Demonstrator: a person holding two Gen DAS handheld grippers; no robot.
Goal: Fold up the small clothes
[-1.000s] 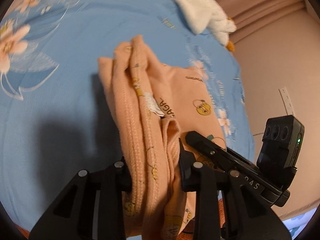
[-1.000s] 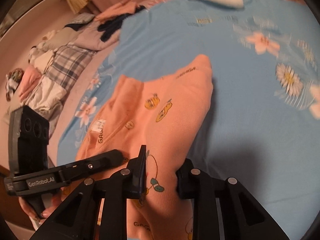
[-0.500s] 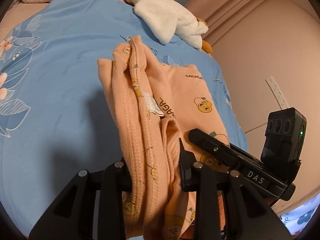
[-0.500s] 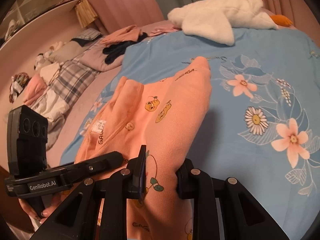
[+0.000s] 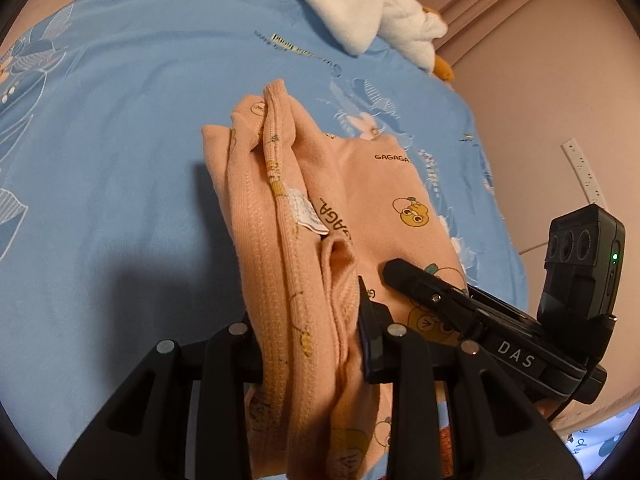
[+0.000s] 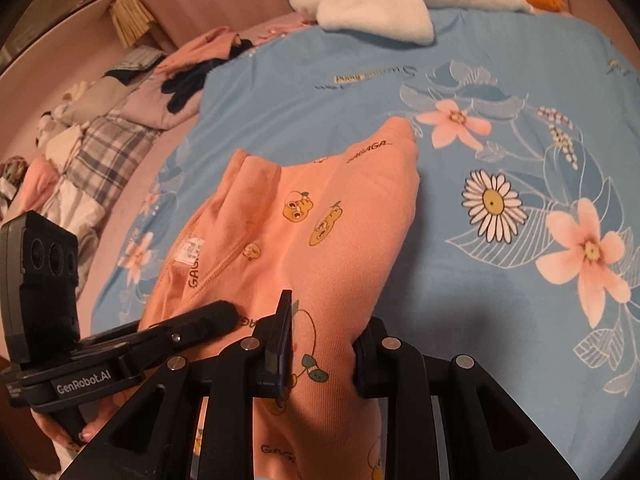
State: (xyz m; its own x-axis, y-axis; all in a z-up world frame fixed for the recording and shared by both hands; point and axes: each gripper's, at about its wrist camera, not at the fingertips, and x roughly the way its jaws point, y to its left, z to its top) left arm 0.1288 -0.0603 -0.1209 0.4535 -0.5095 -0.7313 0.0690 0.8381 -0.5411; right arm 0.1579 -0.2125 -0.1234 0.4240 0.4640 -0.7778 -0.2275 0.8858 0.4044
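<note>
Peach garment (image 5: 352,216) held up over the blue flowered bedspread (image 5: 120,140), pinched along its near edge by both tools. It is printed with small yellow cartoon faces and the word GAGAGA; a white label (image 5: 306,214) sticks out by the ribbed neckband.

Left gripper (image 5: 308,344): fingers clamped on a bunched, folded thickness of the cloth, ribbed band running up between them. Fabric fills the whole gap.

Right gripper (image 6: 320,344): fingers closed on the other part of the same edge, the cloth rising between them in a smooth ridge. The two tools sit close side by side; each shows in the other's camera, the left one (image 6: 120,348) marked GenRobot.AI, the right one (image 5: 480,320) marked DAS.

The far end of the garment hangs or lies toward the bedspread; I cannot tell whether it touches. Its shadow falls on the blue cloth beside it.

A white plush toy (image 6: 380,0) with an orange beak lies at the far edge of the bed, well apart from the garment. To the left, off the blue spread, a heap of clothes and a plaid blanket (image 6: 104,148).
</note>
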